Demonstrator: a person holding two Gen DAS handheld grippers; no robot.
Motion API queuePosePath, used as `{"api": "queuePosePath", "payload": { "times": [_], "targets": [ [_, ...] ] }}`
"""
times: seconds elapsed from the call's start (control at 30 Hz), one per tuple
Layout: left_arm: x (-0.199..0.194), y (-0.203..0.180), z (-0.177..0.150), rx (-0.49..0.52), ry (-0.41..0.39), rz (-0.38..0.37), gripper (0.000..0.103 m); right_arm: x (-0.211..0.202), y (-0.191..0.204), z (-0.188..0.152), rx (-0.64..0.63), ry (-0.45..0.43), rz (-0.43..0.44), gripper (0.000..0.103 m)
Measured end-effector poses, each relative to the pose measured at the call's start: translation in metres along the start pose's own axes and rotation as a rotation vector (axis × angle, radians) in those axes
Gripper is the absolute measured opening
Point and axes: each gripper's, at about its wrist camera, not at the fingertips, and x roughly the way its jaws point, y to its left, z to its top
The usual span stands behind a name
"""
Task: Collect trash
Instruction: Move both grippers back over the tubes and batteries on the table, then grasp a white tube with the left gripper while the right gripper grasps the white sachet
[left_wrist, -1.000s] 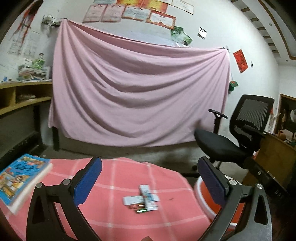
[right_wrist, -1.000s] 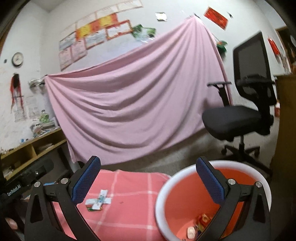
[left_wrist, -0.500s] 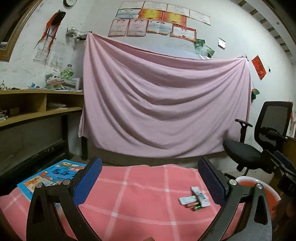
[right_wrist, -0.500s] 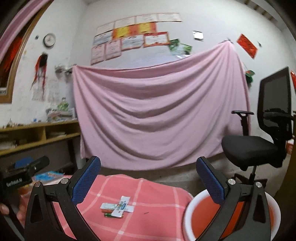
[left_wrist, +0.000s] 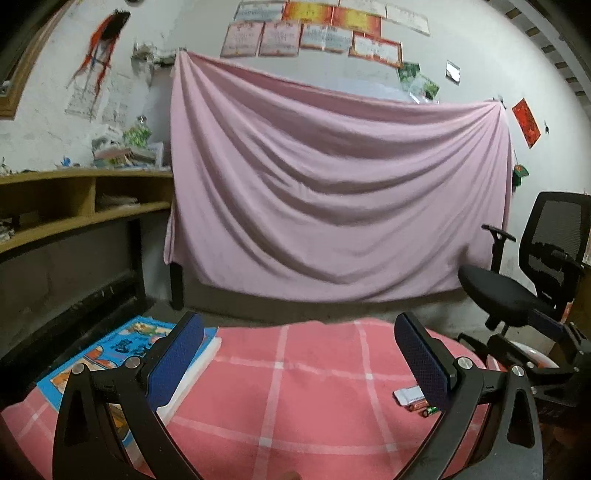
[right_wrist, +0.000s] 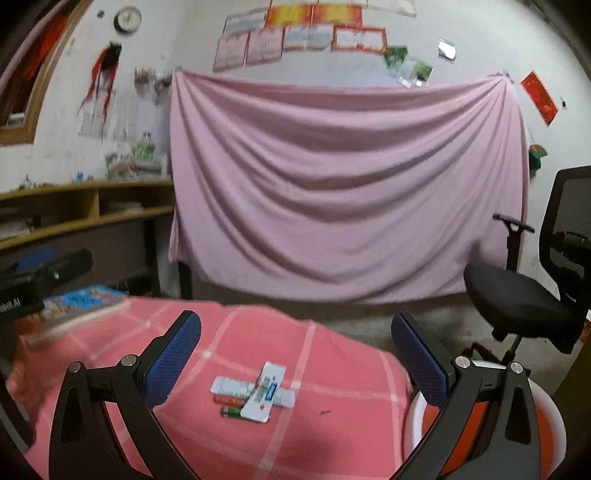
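Right tool (right_wrist: 295, 354) level above wrappers (right_wrist: 255, 393), jaws spread wide

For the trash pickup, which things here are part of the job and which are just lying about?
Part of the job:
wrappers
small batteries
bin
left gripper, open
right gripper, open

Just lying about:
book
office chair
pink sheet
shelf

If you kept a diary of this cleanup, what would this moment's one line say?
left hand-held gripper: open, empty | right hand-held gripper: open, empty | wrappers: on tablecloth | bin: right of table
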Motion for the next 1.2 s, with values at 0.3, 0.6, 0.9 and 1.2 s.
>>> {"api": "queuePosePath", "payload": {
  "times": [0.3,0.6,0.9,1.2],
  "targets": [
    [0.046,-0.015,-0.007,0.020,0.247,0.021,0.100,0.058,-0.004,-0.018,0.055,0.358,0.033,0.086],
    [0.071,-0.033,-0.020,0.040,0.379,-0.035,0.089,0.073,-0.005,-0.028,0.077,0.493,0.090,0.041],
    [0.112,-0.043,-0.028,-0.016,0.595,-0.162,0.050,0.064,-0.019,-0.030,0.130,0.508,0.101,0.010],
    [0.137,-0.082,-0.033,0.086,0.670,-0.271,0.045,0.059,-0.040,-0.032,0.183,0.512,0.090,0.009]
  ]
}}
